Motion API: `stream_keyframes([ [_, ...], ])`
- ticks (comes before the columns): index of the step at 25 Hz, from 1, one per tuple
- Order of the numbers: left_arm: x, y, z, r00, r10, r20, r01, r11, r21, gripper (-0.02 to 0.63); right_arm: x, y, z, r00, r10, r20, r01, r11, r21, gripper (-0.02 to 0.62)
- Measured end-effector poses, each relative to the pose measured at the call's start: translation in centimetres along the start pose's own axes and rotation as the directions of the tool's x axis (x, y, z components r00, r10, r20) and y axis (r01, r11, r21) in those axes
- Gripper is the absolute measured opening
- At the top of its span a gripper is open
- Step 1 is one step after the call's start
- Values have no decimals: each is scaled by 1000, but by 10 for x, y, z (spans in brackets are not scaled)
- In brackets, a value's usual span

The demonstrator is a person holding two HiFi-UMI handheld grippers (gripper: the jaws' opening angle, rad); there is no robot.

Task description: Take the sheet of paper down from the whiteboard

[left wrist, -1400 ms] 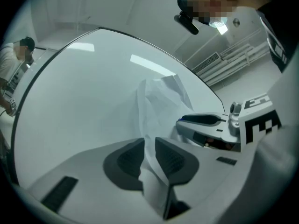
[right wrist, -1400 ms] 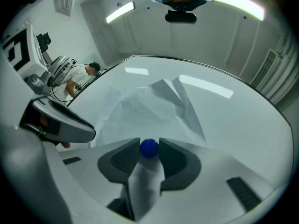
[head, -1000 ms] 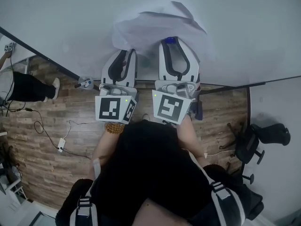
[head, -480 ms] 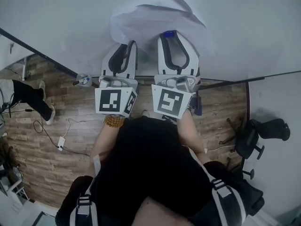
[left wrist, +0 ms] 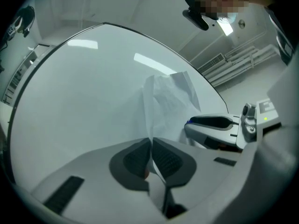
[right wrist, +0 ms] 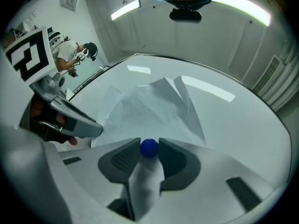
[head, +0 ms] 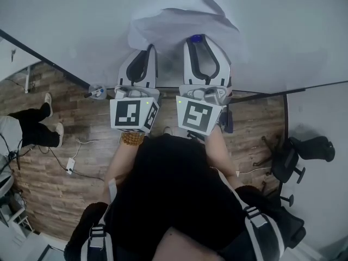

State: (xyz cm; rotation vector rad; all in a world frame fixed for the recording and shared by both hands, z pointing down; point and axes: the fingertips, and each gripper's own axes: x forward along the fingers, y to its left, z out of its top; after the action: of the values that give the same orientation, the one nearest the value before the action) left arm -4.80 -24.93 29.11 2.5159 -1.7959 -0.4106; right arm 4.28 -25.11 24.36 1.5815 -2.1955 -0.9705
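- 1 crumpled sheet of paper (head: 179,23) lies against the whiteboard (head: 283,31), at the far middle.
- Of the 2 grippers, the left gripper (left wrist: 152,143) is pinched on the paper's edge.
- The right gripper (head: 197,41) clamps 1 blue round knob (right wrist: 149,148).

Left gripper (head: 148,50) and right gripper (head: 196,40) meet crumpled paper (head: 176,20) on a whiteboard (head: 283,31), blue magnet (head: 194,37) at the right's tips.

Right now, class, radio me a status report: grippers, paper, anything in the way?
Left gripper shut on paper edge. Right gripper shut on blue magnet. Paper crumpled, against the whiteboard. Nothing in the way.
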Motion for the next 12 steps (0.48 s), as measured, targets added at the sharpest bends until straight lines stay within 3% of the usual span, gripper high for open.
stream_keyframes([
  [12,0,1,1,1000,25,-18,-25,1000,-2,21,-1,1,1,1000,5,6,-5,1000,-7,120],
])
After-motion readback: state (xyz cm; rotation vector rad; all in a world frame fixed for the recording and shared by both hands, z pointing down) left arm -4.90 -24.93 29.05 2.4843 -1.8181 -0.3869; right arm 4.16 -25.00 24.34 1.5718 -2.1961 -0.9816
